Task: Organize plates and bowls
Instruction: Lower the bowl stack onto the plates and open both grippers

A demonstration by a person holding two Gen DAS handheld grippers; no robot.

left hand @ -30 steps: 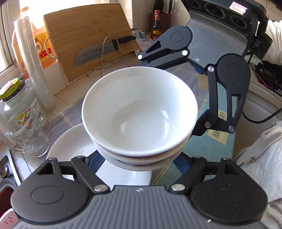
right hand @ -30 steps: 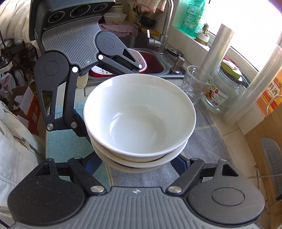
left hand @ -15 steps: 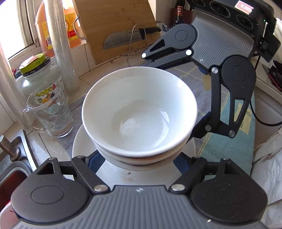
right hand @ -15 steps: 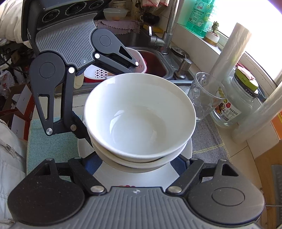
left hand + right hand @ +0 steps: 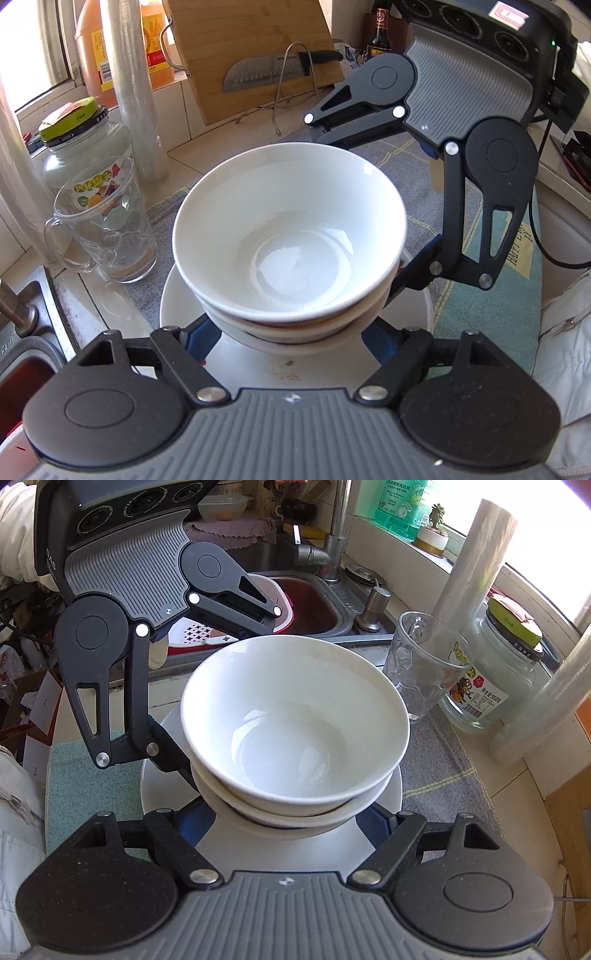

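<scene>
The stack of 2 white bowls (image 5: 291,254) hangs directly above the white plate (image 5: 177,295), cradled from opposite sides: the left tool (image 5: 291,332) and right tool (image 5: 291,812) each spread wide against its lower wall. A glass mug (image 5: 107,229) stands just beside the plate, with a jar (image 5: 74,147) behind.

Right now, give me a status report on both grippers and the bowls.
Left gripper and right gripper both clamp the stacked bowls. Stack over white plate. Glass mug close beside.
</scene>
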